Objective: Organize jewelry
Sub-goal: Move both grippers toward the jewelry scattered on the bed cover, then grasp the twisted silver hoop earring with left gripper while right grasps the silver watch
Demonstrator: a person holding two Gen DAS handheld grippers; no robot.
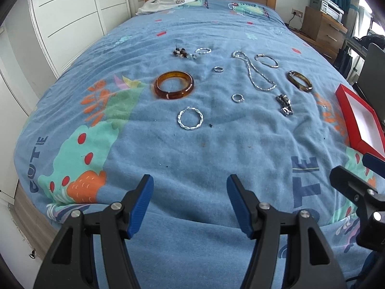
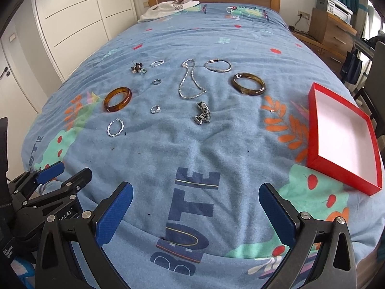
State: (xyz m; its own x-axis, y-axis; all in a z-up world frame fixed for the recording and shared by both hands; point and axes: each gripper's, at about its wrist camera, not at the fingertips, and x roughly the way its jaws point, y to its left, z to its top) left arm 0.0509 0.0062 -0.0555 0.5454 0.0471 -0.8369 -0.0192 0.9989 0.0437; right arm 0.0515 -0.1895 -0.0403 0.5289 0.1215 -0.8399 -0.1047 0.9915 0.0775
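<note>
On the bed (image 2: 192, 144), the red box (image 2: 320, 125) lies empty at my right. The stiff amber bangle (image 1: 173, 84) I'd pinch across its rim; the limp silver chain (image 2: 190, 82) could slip. My left gripper (image 1: 190, 190) and right gripper (image 2: 195, 200) have their fingers spread wide, holding nothing.

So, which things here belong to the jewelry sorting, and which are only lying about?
For the job:
- amber bangle
- dark brown bangle
- silver chain
- twisted silver bracelet
- thin silver bangle
- two small rings
- red box, open, nothing inside

Just lying about:
- white garment
- wooden drawers
</note>
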